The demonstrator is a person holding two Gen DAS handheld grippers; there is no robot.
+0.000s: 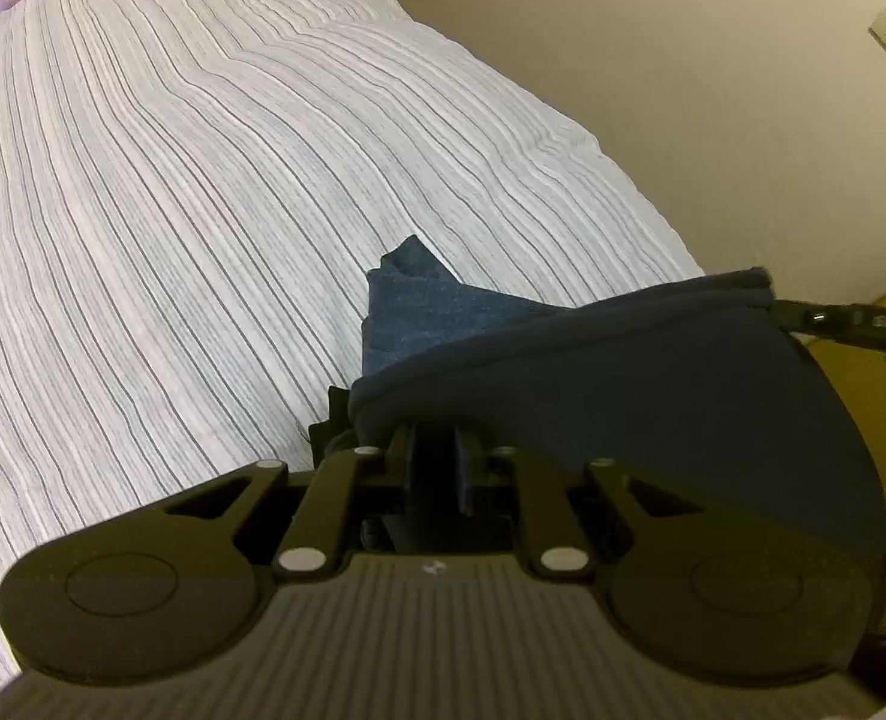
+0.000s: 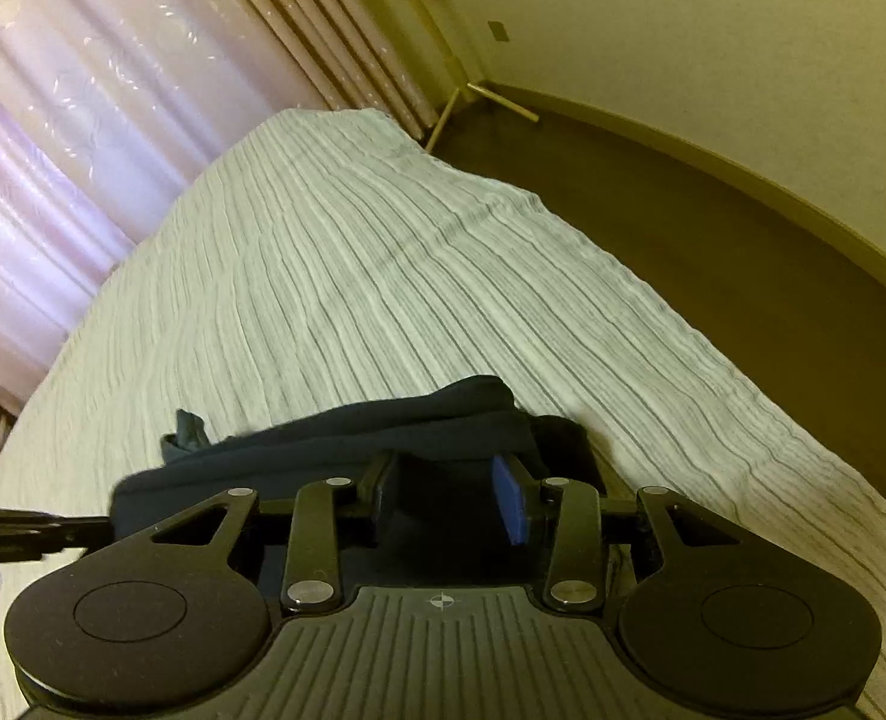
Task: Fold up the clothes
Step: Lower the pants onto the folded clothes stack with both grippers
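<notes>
A dark navy garment (image 1: pixel 652 372) lies folded on the striped bed cover (image 1: pixel 203 210). My left gripper (image 1: pixel 437 456) is shut on the garment's near edge, with cloth draped over its fingers. A lighter blue corner (image 1: pixel 410 294) sticks out beyond. In the right wrist view the same garment (image 2: pixel 347 438) lies across the front of my right gripper (image 2: pixel 451 492), whose fingers stand apart with the cloth between and over them. The blue pad of its right finger (image 2: pixel 511 498) shows bare. The right gripper's arm (image 1: pixel 844 321) shows at the far right of the left wrist view.
The bed cover (image 2: pixel 383 276) runs far ahead. Pink curtains (image 2: pixel 83 90) hang at its far left. Brown floor (image 2: pixel 712 252) and a cream wall (image 2: pixel 712 30) lie to the right of the bed edge. The other gripper's arm (image 2: pixel 29 531) enters at left.
</notes>
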